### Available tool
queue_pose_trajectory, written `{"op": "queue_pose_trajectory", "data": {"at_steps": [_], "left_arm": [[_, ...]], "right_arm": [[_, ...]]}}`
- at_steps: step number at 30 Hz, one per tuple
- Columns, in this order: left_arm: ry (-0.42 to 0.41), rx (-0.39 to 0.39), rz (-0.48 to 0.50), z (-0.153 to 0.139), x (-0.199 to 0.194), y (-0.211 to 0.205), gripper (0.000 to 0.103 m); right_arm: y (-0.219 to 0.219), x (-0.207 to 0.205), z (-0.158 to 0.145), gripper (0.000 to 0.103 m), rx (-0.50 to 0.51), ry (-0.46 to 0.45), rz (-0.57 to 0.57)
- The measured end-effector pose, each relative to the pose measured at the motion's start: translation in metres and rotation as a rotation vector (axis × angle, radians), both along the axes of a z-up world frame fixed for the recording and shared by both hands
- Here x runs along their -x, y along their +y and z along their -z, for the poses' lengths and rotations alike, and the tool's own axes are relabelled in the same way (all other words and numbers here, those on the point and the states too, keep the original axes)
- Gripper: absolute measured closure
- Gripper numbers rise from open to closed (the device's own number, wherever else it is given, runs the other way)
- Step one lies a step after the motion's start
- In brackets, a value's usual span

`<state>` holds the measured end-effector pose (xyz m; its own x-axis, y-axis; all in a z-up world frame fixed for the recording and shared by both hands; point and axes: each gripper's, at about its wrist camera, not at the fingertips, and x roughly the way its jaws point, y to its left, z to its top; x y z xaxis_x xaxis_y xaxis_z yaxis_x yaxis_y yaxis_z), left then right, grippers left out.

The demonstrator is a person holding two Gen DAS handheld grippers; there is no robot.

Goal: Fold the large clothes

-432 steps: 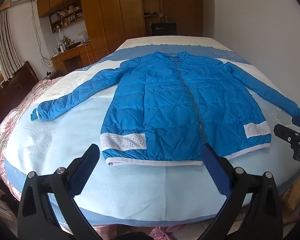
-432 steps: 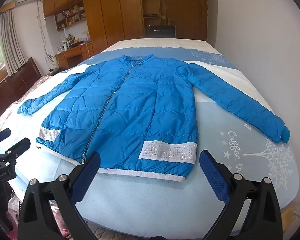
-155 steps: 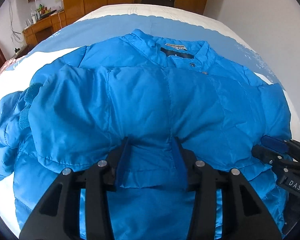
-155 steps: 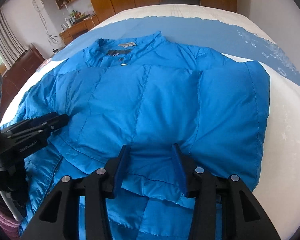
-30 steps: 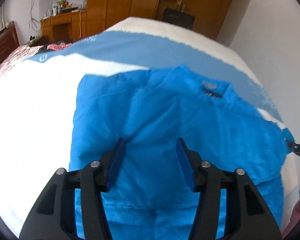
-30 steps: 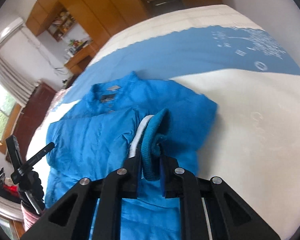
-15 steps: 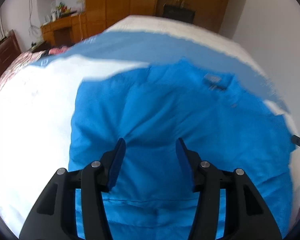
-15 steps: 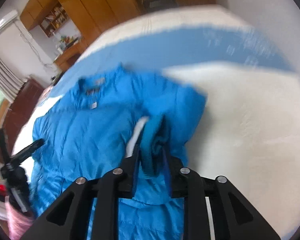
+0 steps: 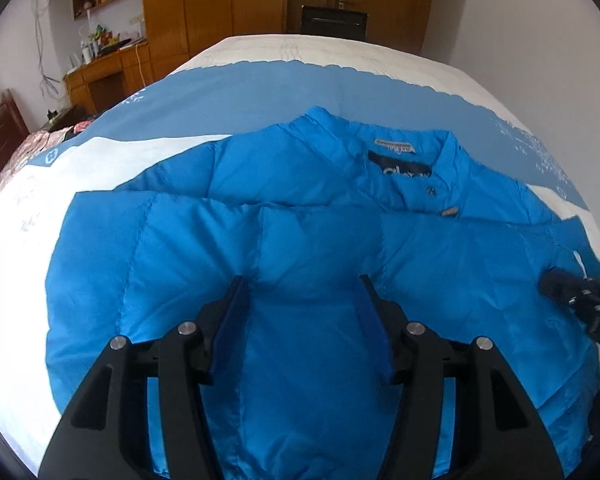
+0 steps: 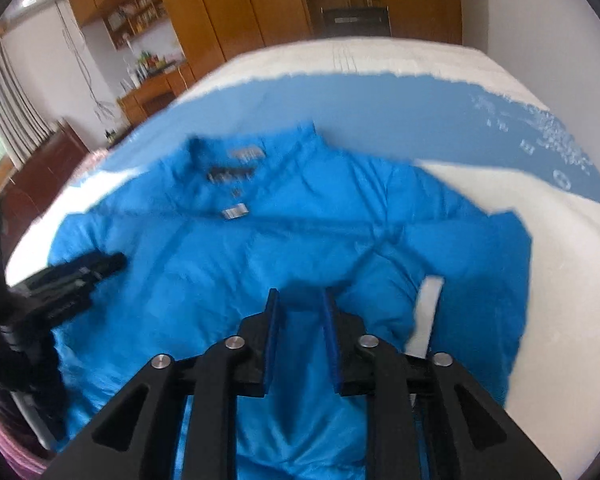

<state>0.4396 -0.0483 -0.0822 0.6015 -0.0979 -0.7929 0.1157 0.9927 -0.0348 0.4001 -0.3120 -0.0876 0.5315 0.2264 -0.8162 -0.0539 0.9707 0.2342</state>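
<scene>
A bright blue puffer jacket (image 9: 300, 232) lies on the bed, collar and label (image 9: 400, 168) at the far end, both sides folded in over the body. My left gripper (image 9: 302, 280) hovers open over its left half with nothing pinched. My right gripper (image 10: 300, 292) is over the right half; its jaws stand narrow and are closing, with nothing between them. The folded right sleeve (image 10: 460, 260) lies flat, its white cuff lining (image 10: 430, 292) just right of the fingers. Each gripper shows in the other's view: the right gripper (image 9: 580, 300) and the left gripper (image 10: 88, 268).
The bed (image 9: 20, 240) has a white and blue cover, with bare cover on both sides of the jacket. Wooden wardrobes (image 9: 228, 8), a cluttered desk (image 9: 108, 68) at the left and a dark chair (image 9: 334, 20) stand beyond it. A white wall runs along the right.
The right gripper held the sleeve cuff a second ago; now the cuff lies on the jacket and the jaws are empty. Both views have swung toward the jacket's middle and come lower.
</scene>
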Motion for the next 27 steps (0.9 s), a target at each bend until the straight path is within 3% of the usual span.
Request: {"op": "queue_pose_trajectory", "data": {"at_steps": [3,7,9,12,17,20,24,27], "left_arm": [[0.011,-0.001,0.001,0.005,-0.002,0.0,0.048],[0.017,-0.022,-0.012,-0.004,0.003,-0.002,0.048],[-0.02,-0.014,-0.005,-0.018,0.017,-0.002,0.048],[-0.06,-0.006,0.062,-0.035,0.047,-0.005,0.048],[0.007,-0.069,0.1,-0.006,0.055,-0.015,0.046],[0.018,-0.06,0.095,0.011,0.051,-0.013,0.045],[0.031,-0.06,0.084,0.012,0.048,-0.012,0.045],[0.054,-0.037,0.061,0.001,0.053,-0.006,0.047]], "right_arm": [[0.006,0.003,0.005,0.085,0.044,-0.005,-0.006],[-0.003,0.01,-0.004,0.084,-0.007,-0.01,0.005],[-0.005,0.024,-0.019,0.083,-0.029,-0.059,-0.004],[0.002,0.046,-0.035,0.081,0.016,-0.106,-0.042],[0.012,0.052,-0.011,0.083,0.052,-0.039,-0.065],[0.013,0.047,0.002,0.084,0.06,-0.023,-0.071],[0.016,0.046,0.003,0.085,0.076,-0.013,-0.063],[0.002,0.056,-0.01,0.084,-0.01,-0.014,-0.047]]}}
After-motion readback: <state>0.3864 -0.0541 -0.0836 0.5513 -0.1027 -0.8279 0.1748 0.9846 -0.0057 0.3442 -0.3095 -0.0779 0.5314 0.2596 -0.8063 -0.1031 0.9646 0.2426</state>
